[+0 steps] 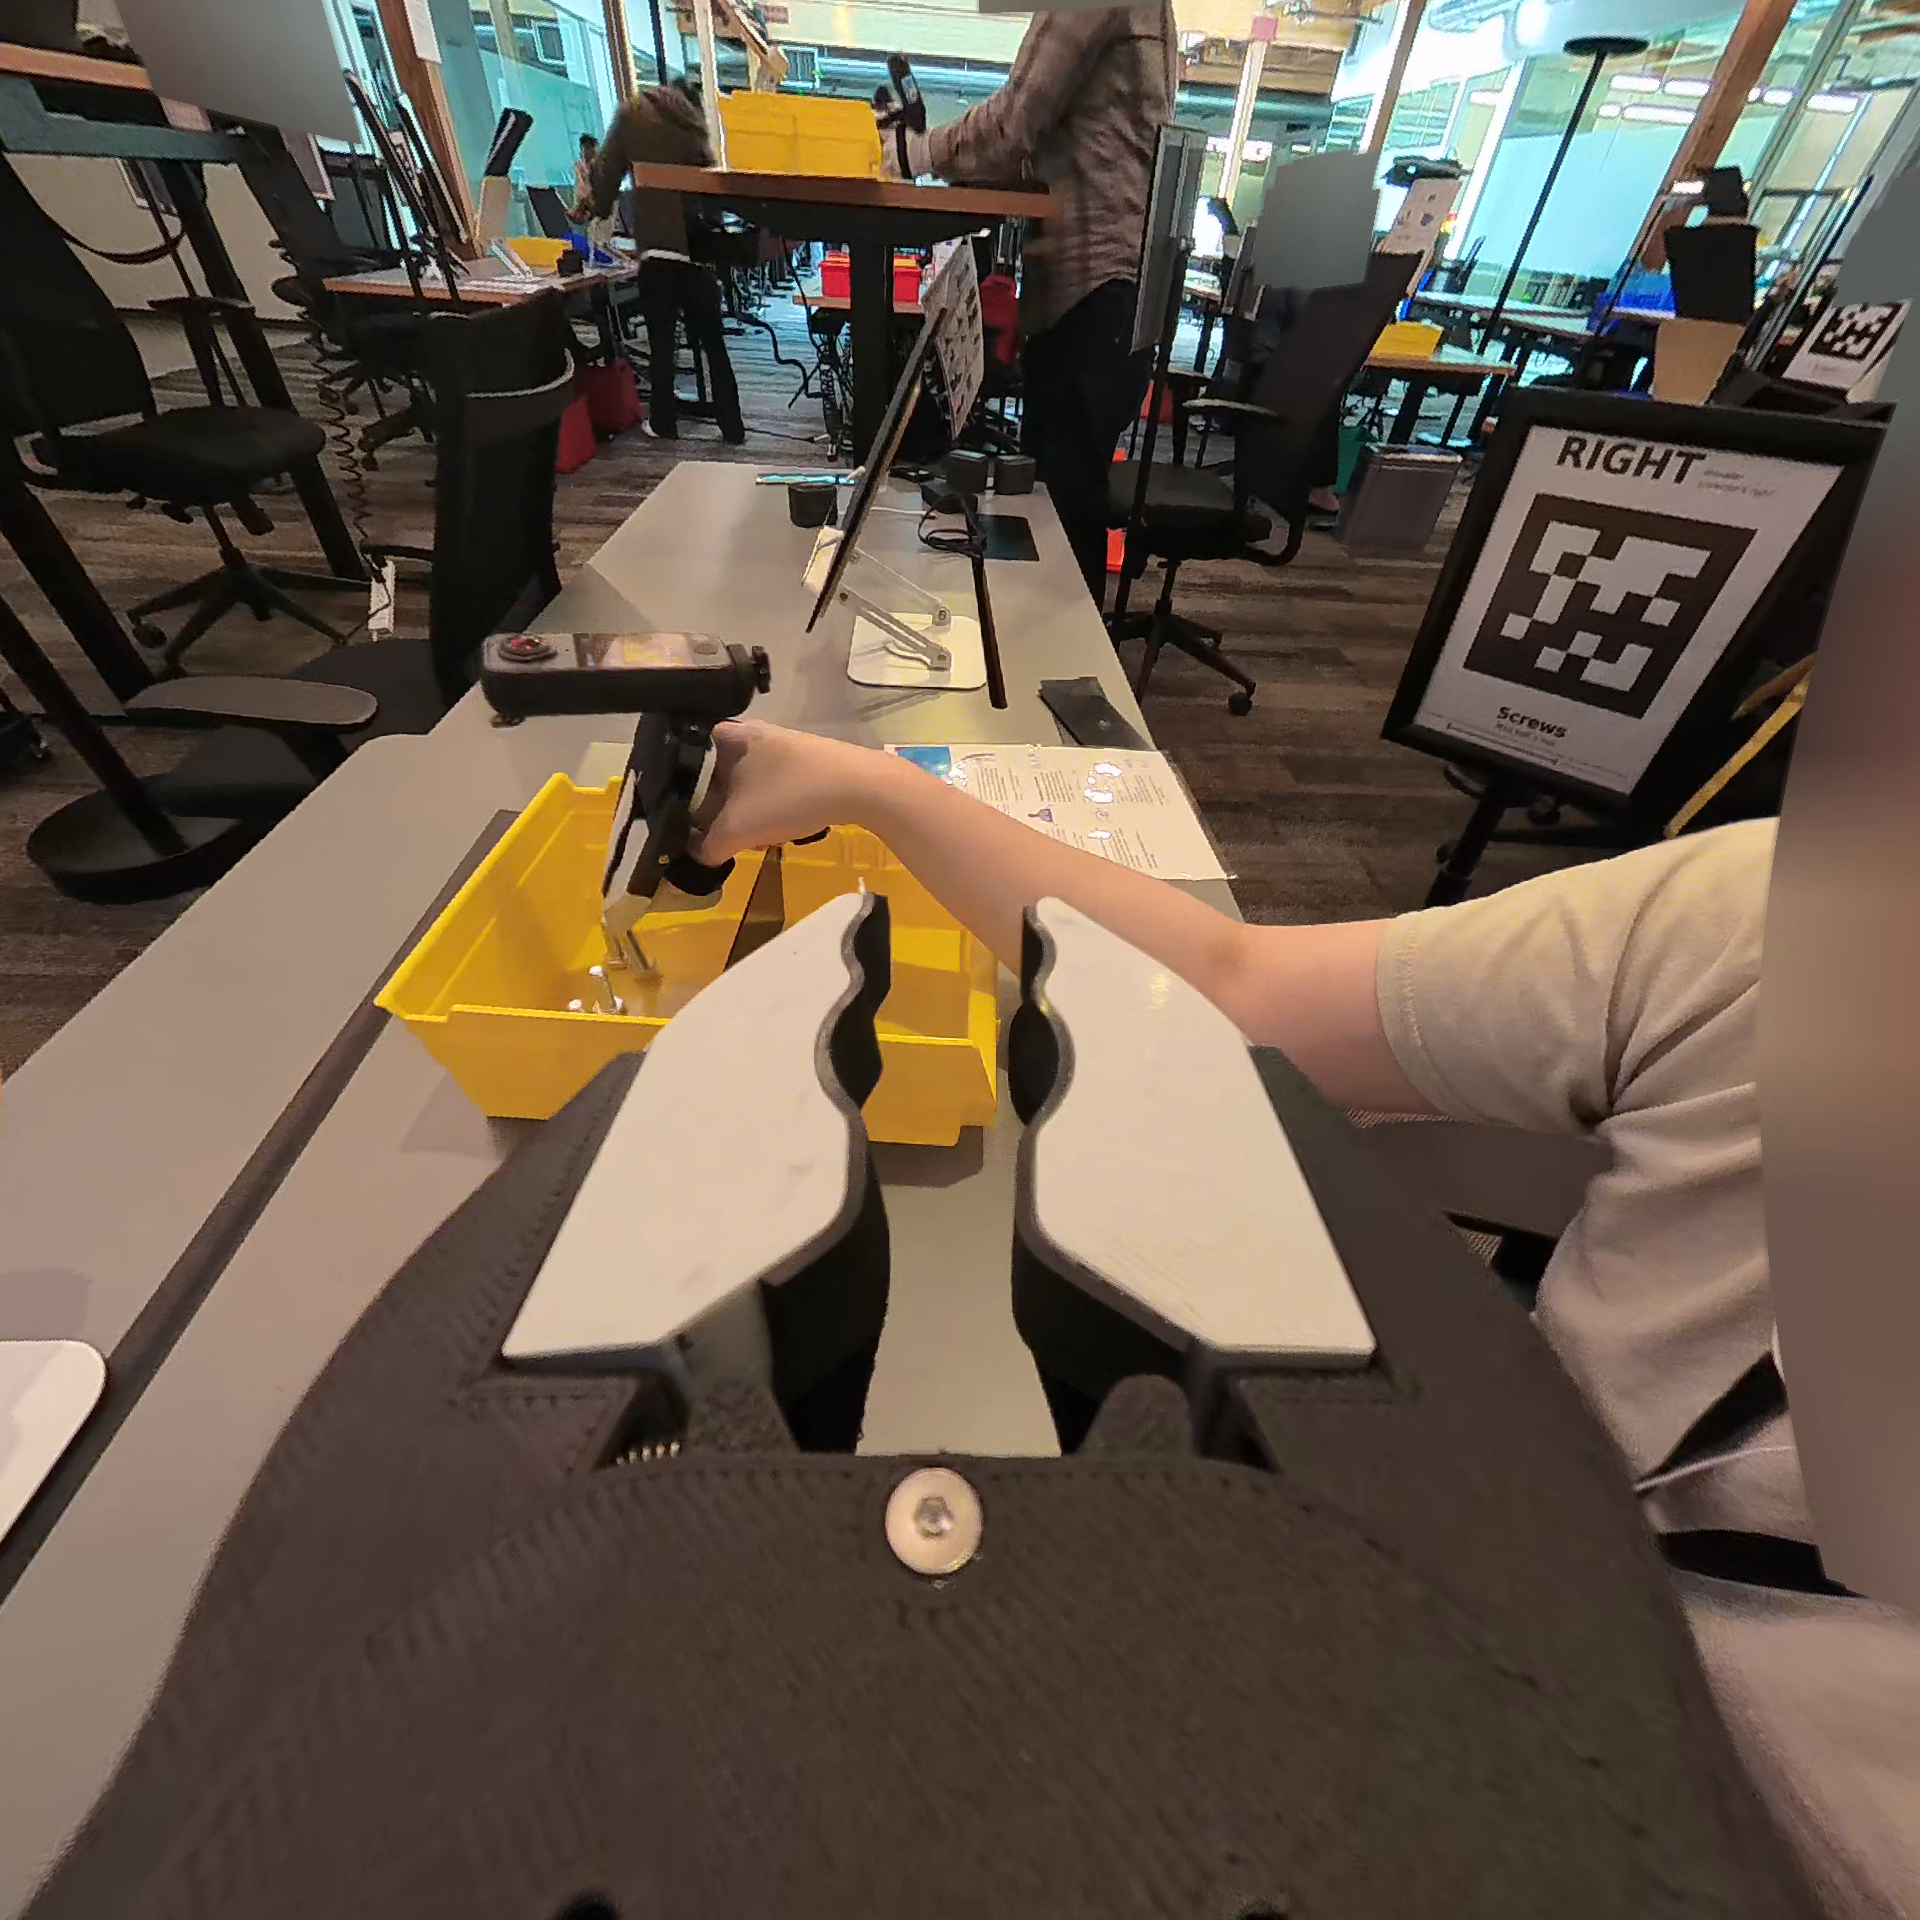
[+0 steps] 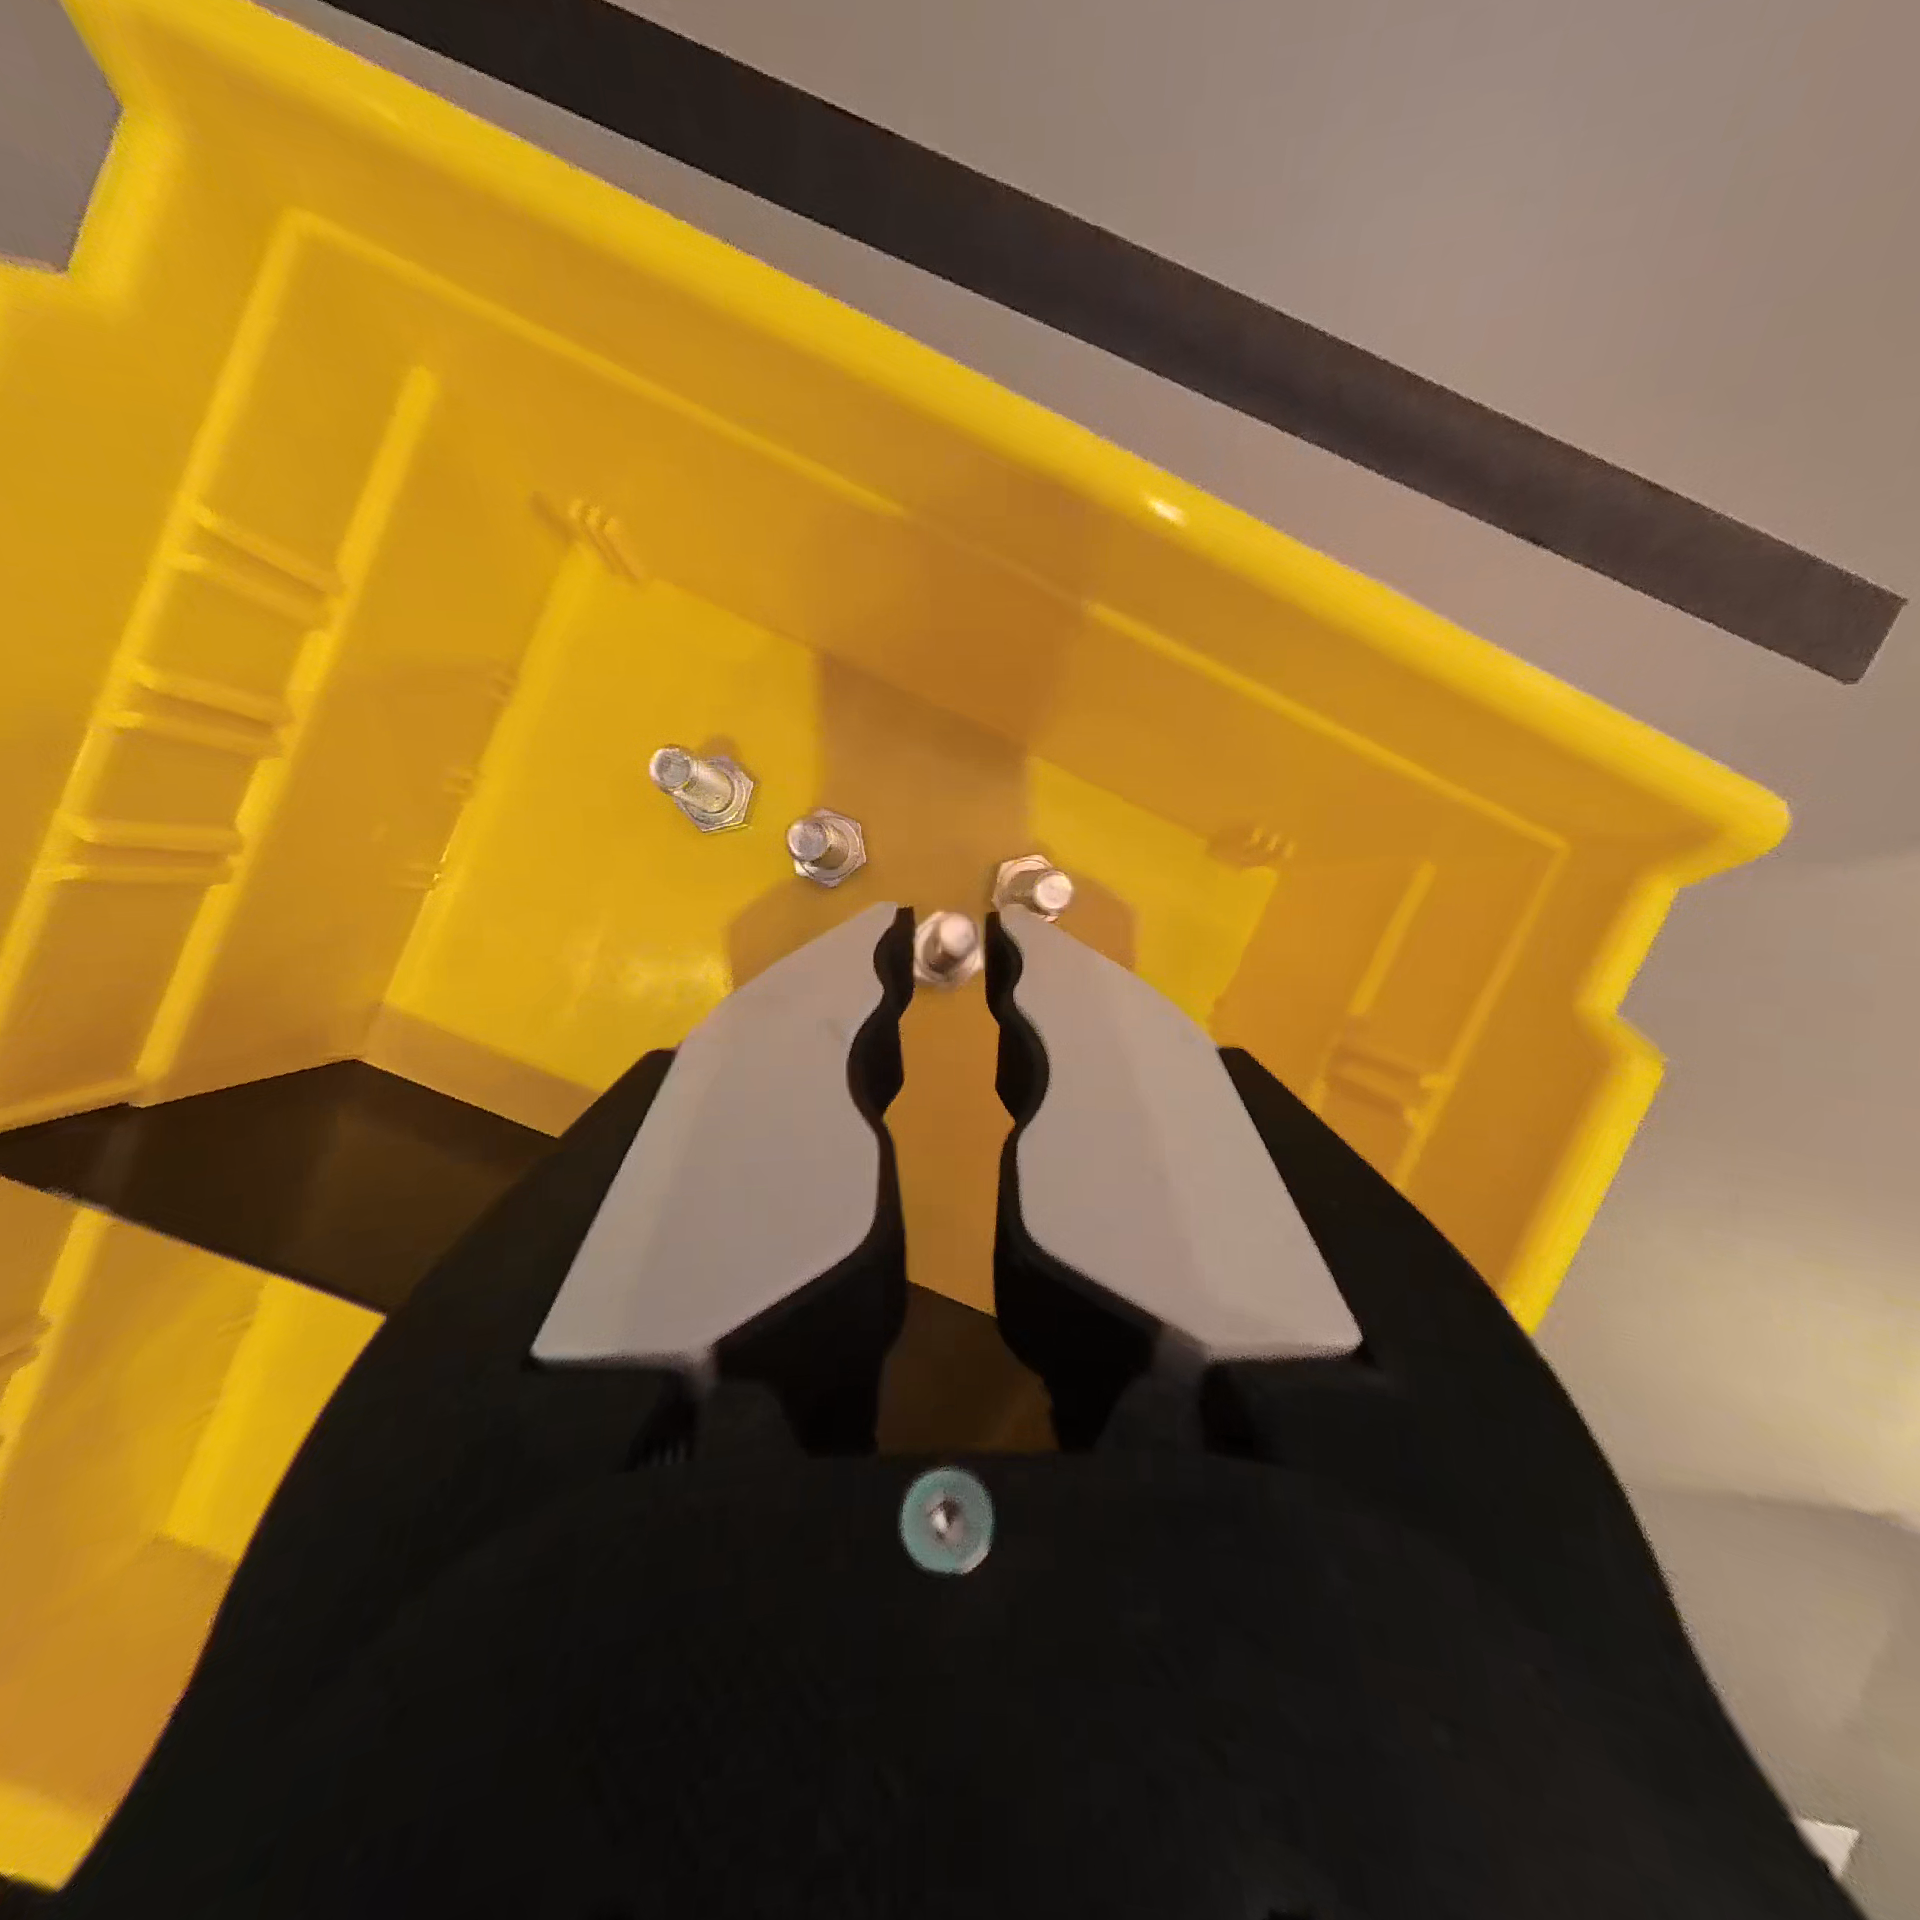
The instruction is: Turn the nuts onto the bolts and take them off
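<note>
In the yellow bin (image 2: 1299, 582), a bolt (image 2: 945, 943) stands between the right gripper (image 2: 943, 920) fingertips, narrowly parted; three more at ten to one o'clock. The left gripper (image 1: 951, 914) fingers gape, empty.

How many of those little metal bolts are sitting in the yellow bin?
4, all upright on the yellow bin's floor: far-left bolt, second bolt, third bolt between the right gripper's open fingertips, fourth bolt just beyond. The gripper may hide more.

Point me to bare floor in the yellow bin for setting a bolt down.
Bare: yellow plastic bin floor left of the four upright steel bolts, toward the ribbed wall. Crowded: the centre, where the right tool straddles one bolt.
</note>
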`<action>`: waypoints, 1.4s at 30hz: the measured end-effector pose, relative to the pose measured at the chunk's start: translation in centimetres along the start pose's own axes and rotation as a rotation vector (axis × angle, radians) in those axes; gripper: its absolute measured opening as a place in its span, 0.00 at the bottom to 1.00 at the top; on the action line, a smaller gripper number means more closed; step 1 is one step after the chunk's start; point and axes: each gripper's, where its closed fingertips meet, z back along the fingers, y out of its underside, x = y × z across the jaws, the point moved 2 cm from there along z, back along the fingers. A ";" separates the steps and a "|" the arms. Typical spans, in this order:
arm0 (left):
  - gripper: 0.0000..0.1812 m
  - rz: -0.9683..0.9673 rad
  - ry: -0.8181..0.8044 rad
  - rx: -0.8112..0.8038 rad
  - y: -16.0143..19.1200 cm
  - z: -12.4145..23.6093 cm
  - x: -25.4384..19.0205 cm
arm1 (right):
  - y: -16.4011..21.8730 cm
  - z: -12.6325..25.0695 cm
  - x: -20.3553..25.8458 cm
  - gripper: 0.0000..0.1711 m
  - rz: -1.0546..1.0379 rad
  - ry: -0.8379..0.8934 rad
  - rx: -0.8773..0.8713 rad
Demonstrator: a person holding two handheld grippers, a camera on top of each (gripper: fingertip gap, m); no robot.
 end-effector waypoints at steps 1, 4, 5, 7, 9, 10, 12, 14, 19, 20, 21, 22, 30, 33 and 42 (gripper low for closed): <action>0.13 0.008 0.001 -0.005 -0.1 0.2 0.0 | -0.1 0.3 0.1 0.10 -0.001 -0.008 -0.015; 0.14 0.010 -0.028 0.000 -0.2 1.0 0.3 | -0.2 2.5 0.2 0.14 -0.006 -0.023 -0.067; 0.15 0.007 -0.053 0.011 -0.2 1.5 0.4 | -0.2 3.7 0.0 0.16 -0.008 -0.013 -0.089; 0.16 -0.007 -0.150 0.032 -0.3 3.2 1.1 | 0.2 6.5 -0.7 0.19 -0.002 0.029 -0.152; 0.17 -0.034 -0.328 0.056 -0.5 5.9 2.5 | 1.3 9.2 -1.9 0.22 -0.013 0.091 -0.190; 0.18 -0.041 -0.440 0.073 -0.5 7.7 3.3 | 2.3 10.2 -2.5 0.26 -0.038 0.108 -0.184; 0.24 -0.028 -0.682 0.140 0.4 12.0 4.9 | 4.9 11.0 -3.3 0.29 -0.110 0.093 -0.124; 0.27 0.015 -0.925 0.249 2.1 17.2 6.1 | 7.6 10.8 -3.9 0.29 -0.177 0.058 -0.037; 0.30 0.349 -1.276 0.474 9.3 28.5 6.3 | 11.2 9.3 -4.2 0.28 -0.254 -0.047 0.081; 0.31 0.433 -1.298 0.499 10.8 30.0 6.1 | 11.6 9.1 -3.9 0.28 -0.259 -0.070 0.098; 0.32 0.506 -1.313 0.511 12.1 31.4 6.0 | 12.0 8.9 -3.7 0.28 -0.259 -0.088 0.116; 0.31 0.574 -1.326 0.513 13.4 32.7 5.9 | 12.4 8.8 -3.5 0.28 -0.259 -0.100 0.137; 0.27 0.917 -1.313 0.534 20.5 37.4 6.8 | 12.9 8.6 -3.3 0.25 -0.294 -0.097 0.191; 0.27 0.989 -1.301 0.559 22.5 38.0 7.4 | 13.1 8.5 -2.9 0.24 -0.288 -0.083 0.226; 0.27 1.209 -1.186 0.602 27.9 38.3 7.7 | 12.6 7.1 -1.6 0.15 -0.336 -0.120 0.307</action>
